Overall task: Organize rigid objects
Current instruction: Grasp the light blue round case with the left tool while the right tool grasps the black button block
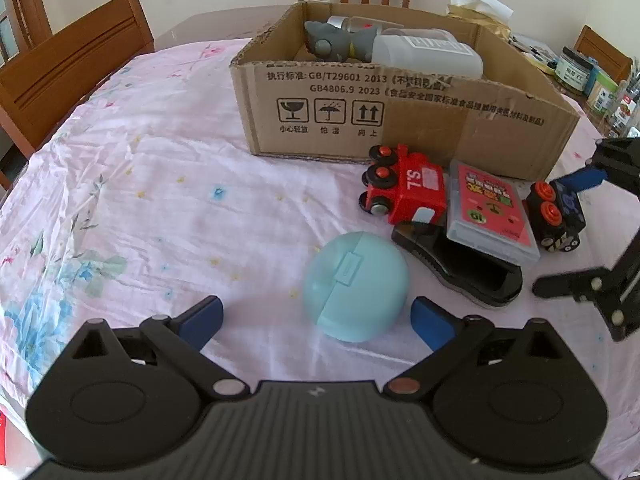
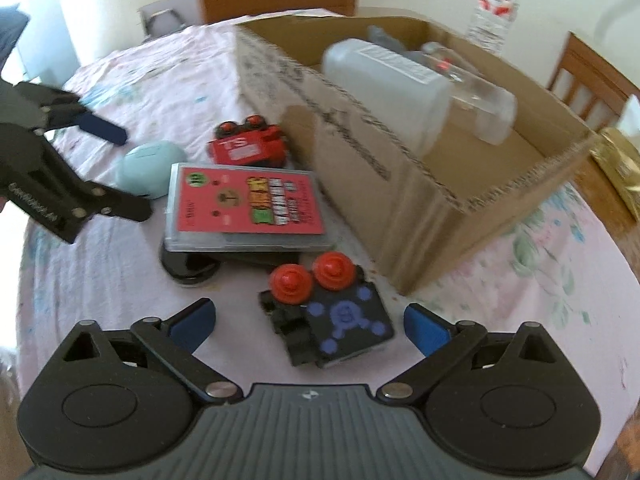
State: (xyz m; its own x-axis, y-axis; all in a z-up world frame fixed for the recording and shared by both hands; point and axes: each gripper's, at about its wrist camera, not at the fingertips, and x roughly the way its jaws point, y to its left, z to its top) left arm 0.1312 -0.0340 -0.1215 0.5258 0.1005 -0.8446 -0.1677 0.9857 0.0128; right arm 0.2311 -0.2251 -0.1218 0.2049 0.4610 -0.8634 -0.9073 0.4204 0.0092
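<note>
My left gripper (image 1: 316,320) is spread wide, its jaws either side of the teal egg-shaped case (image 1: 355,285) without touching it. My right gripper (image 2: 310,326) is spread wide too, around the black toy car with red wheels (image 2: 326,312), pads clear of it. Both sit on the tabletop (image 1: 160,200) (pink floral cloth). Just beyond: a red toy truck (image 1: 404,190) on its side, a clear card box with red label (image 1: 490,216) lying across a black clamp-like thing (image 1: 460,268). Cardboard box (image 1: 400,120) behind already holds a grey toy figure (image 1: 332,40) and a translucent plastic container (image 1: 424,54).
</note>
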